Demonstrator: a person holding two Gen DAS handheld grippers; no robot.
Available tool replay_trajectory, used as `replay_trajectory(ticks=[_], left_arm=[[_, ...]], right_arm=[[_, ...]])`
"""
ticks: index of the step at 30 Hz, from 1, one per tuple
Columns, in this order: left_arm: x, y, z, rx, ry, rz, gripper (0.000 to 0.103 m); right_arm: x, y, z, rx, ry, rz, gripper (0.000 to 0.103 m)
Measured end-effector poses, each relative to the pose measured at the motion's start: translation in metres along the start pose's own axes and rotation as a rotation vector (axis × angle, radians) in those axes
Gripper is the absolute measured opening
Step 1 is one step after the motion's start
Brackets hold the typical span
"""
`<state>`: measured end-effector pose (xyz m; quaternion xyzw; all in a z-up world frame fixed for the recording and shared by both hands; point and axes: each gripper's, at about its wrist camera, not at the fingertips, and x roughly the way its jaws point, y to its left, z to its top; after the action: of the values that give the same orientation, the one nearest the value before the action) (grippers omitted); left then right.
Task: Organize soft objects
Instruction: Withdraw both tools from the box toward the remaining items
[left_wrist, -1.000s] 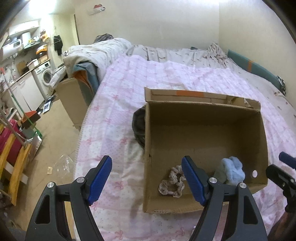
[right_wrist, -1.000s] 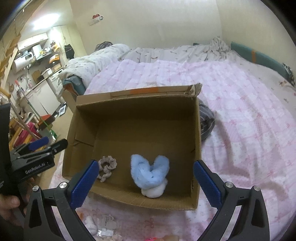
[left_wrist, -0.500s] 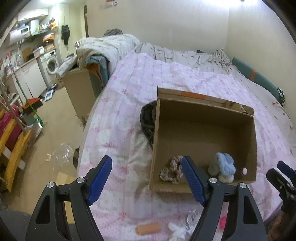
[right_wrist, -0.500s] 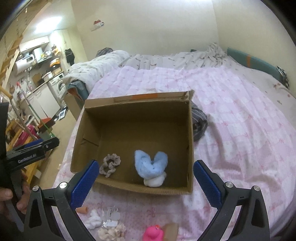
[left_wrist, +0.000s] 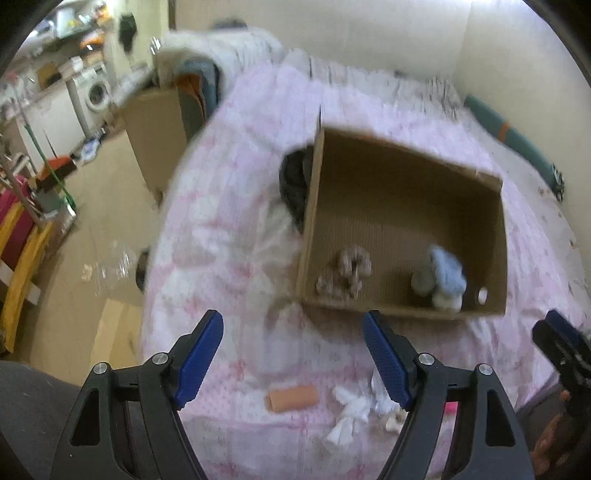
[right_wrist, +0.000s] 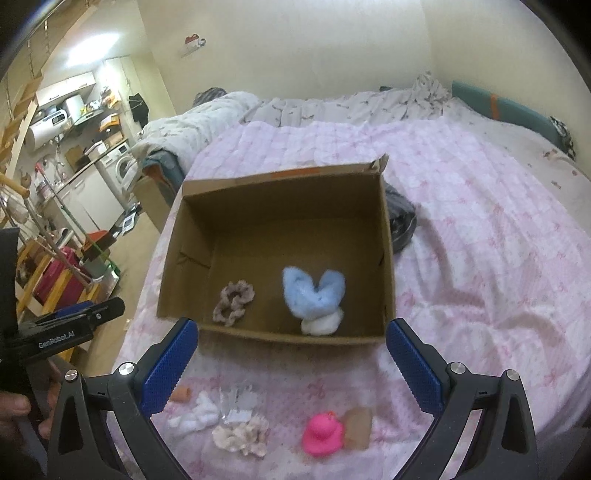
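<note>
Cardboard box (right_wrist: 386, 258) on pink bedspread (right_wrist: 480, 240), just ahead of both tongs; inside, blue plush (right_wrist: 314, 293) and mauve scrunchie (right_wrist: 232, 301). Below right tongs (right_wrist: 291, 363): pink duck (right_wrist: 323, 435), cream scrunchie (right_wrist: 242, 435), white plush (right_wrist: 195, 411). Orange tube (left_wrist: 291, 397) lies between the left tongs (left_wrist: 293, 360). Both pairs gape wide, holding nothing

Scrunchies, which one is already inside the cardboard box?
The brownish-grey scrunchie, lying left of the blue plush in the box. The cream scrunchie lies outside on the bedspread.
</note>
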<state>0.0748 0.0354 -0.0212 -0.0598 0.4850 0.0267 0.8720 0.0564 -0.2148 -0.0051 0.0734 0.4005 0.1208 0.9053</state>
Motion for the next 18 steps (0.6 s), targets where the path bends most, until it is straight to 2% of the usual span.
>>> replay_trajectory(ticks=[8,11,15,17,18], left_arm=[[0.032,0.036,-0.011,-0.158,0.141,0.012,0.076],[0.042,0.045,-0.017,-0.207,0.197,-0.025,0.076],[0.075,0.036,-0.032,-0.193,0.367,-0.067,0.075],[0.089,0.029,-0.039,-0.185,0.431,-0.087,0.065],[0.096,0.026,-0.042,-0.18,0.458,-0.096,0.063]], right_arm=[[0.004,0.008,-0.009,-0.018,0.036,0.023,0.103],[0.008,0.007,-0.011,-0.009,0.052,0.05,0.103],[0.016,0.006,-0.013,0.002,0.091,0.058,0.103],[0.02,0.004,-0.014,0.012,0.111,0.061,0.103],[0.023,0.003,-0.015,0.018,0.122,0.061,0.103]])
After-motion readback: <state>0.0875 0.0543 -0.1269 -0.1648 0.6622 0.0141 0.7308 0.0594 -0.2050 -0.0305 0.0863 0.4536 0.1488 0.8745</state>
